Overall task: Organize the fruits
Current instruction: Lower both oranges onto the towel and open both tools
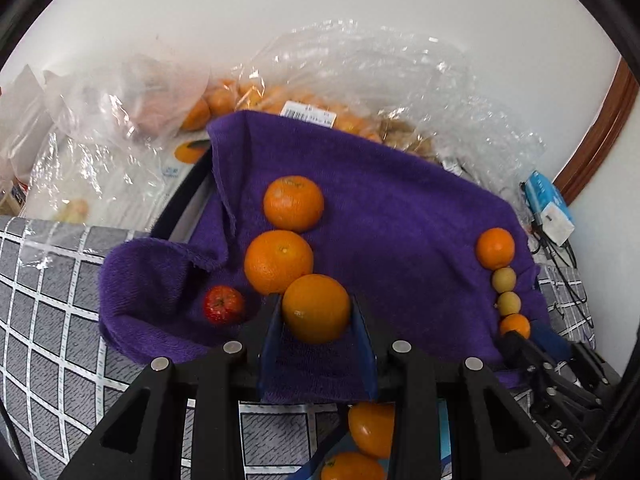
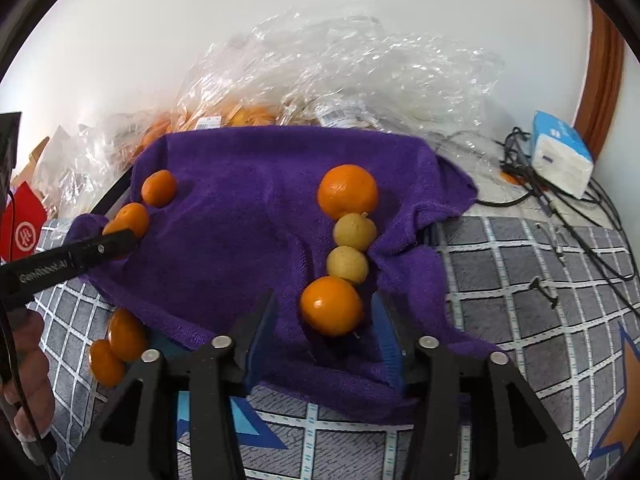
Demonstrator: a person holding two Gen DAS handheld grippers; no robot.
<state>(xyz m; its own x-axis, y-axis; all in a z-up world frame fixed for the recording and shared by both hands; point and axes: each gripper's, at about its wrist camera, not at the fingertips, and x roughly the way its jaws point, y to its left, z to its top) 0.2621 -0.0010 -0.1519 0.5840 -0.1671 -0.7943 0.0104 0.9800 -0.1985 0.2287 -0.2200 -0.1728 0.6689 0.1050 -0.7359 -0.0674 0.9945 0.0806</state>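
I'm clamping the left gripper (image 1: pixel 316 312) across a firm, slick-skinned orange (image 1: pixel 316 308) at its widest, at 6 o'clock on the purple towel (image 1: pixel 400 220); right gripper (image 2: pixel 324 320) is standing open around a small orange (image 2: pixel 332 306).

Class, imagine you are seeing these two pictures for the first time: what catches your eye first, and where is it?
The bright purple towel spread over the grey checked cloth stands out first. On it fruit lies in lines: on one side a row of oranges, the nearest orange clamped in the left gripper; on the other a small orange between the open fingers of the right gripper, then two yellowish fruits. Crinkled plastic bags pile up behind.
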